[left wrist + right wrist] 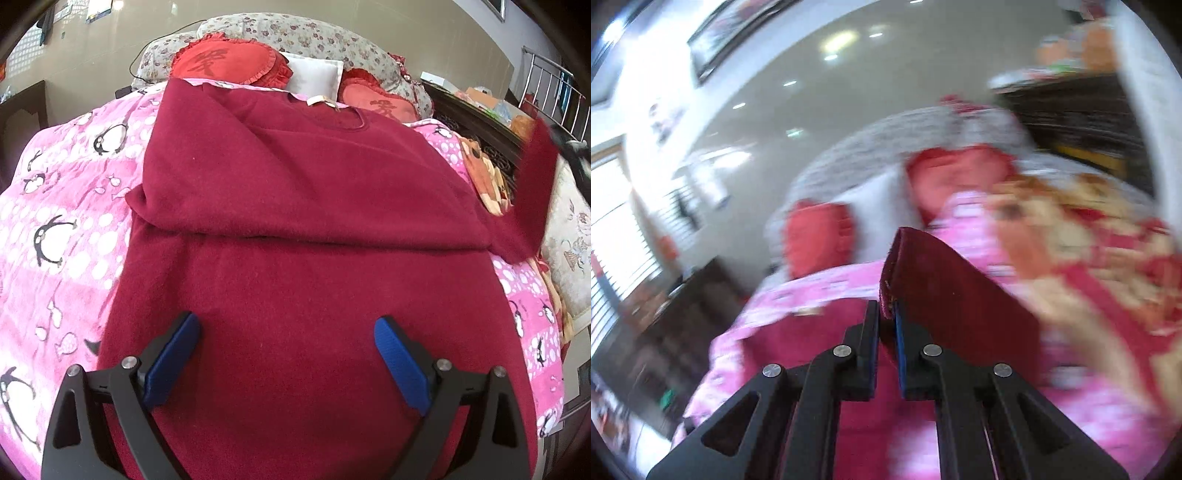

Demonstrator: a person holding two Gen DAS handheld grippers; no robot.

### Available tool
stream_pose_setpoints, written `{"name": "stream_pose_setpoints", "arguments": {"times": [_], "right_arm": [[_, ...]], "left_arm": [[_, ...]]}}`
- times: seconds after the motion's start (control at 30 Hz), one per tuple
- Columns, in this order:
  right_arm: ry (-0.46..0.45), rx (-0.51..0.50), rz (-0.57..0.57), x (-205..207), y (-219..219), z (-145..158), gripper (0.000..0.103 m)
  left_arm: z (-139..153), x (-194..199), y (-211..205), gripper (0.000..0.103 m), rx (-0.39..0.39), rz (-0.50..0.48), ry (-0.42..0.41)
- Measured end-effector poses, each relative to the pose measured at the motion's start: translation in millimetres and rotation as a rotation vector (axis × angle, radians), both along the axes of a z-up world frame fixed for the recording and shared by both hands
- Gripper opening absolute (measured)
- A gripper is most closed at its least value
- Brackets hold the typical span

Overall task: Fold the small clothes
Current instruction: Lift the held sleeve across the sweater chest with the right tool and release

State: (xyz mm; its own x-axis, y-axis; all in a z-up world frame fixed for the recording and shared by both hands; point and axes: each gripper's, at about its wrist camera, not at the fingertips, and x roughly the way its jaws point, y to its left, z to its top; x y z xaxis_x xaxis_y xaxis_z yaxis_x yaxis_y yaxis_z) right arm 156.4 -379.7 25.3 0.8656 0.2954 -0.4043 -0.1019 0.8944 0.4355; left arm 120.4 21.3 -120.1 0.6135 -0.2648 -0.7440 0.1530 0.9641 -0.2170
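while the sweater [295, 258] lies flat on the bed [66, 229], our right gripper [886, 314] pinches its sleeve [942, 280] up; our left gripper [288, 354] hovers wide and empty; next we lay the sleeve across the body

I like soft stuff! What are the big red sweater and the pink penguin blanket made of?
The red sweater looks like fuzzy wool or fleece: its surface is matte and hairy. The pink penguin blanket seems plush fleece, with a soft, slightly nubby printed pile.
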Motion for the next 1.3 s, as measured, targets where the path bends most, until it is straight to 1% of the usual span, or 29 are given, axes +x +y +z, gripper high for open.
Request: {"name": "stream_pose_setpoints", "arguments": {"times": [0.03,0.1,0.17,0.23,0.3,0.4,0.5,0.53,0.6,0.67,0.77,0.87,0.93,0.97,1.03,1.1,1.13,1.17,1.23,1.3], "right_arm": [[-0.003,-0.004,0.044,11,32,4,0.000],[0.000,-0.005,0.107,26,81,5,0.000],[0.007,-0.022,0.156,36,121,5,0.000],[0.018,-0.028,0.200,46,156,3,0.000],[0.038,-0.031,0.248,58,196,-3,0.000],[0.075,-0.047,0.313,74,245,-16,0.000],[0.122,-0.089,0.385,86,288,-30,0.000],[0.138,-0.117,0.412,89,305,-36,0.000],[0.166,-0.158,0.442,96,327,-49,0.000],[0.212,-0.178,0.441,101,339,-64,0.000],[0.274,-0.200,0.438,109,351,-86,0.000],[0.324,-0.191,0.459,112,360,-102,0.000],[0.369,-0.177,0.457,110,360,-105,0.000],[0.368,-0.165,0.461,106,357,-103,0.000],[0.324,-0.162,0.478,93,345,-90,0.000],[0.250,-0.206,0.469,70,323,-73,0.000],[0.233,-0.231,0.458,63,315,-68,0.000],[0.211,-0.266,0.430,51,298,-64,0.000],[0.179,-0.329,0.367,31,259,-60,0.000],[0.170,-0.379,0.297,18,222,-63,0.000]], "left_arm": [[3,-3,2,0.098,-0.003,0.000,0.001],[13,-18,18,0.098,-0.025,0.021,-0.015],[16,-30,32,0.098,-0.029,0.054,-0.030],[10,-39,47,0.098,-0.026,0.120,-0.026],[-3,-42,53,0.098,-0.044,0.150,0.007],[-5,-42,52,0.103,-0.042,0.148,0.001],[-8,-38,54,0.103,-0.048,0.154,0.018],[-8,-39,55,0.103,-0.056,0.155,0.013],[-8,-40,58,0.103,-0.074,0.155,0.007],[-7,-39,58,0.103,-0.091,0.156,0.005],[-7,-39,60,0.103,-0.095,0.157,0.005],[-6,-39,58,0.103,-0.090,0.155,0.008],[-6,-40,58,0.103,-0.091,0.155,0.010],[-6,-39,59,0.103,-0.092,0.155,0.010],[-6,-38,58,0.103,-0.086,0.154,0.013],[-6,-37,56,0.103,-0.072,0.153,0.022],[-5,-34,55,0.103,-0.063,0.151,0.030],[-3,-31,55,0.103,-0.056,0.150,0.035],[11,-26,54,0.102,-0.056,0.137,-0.001],[37,-17,51,0.102,-0.037,0.131,-0.097]]}}
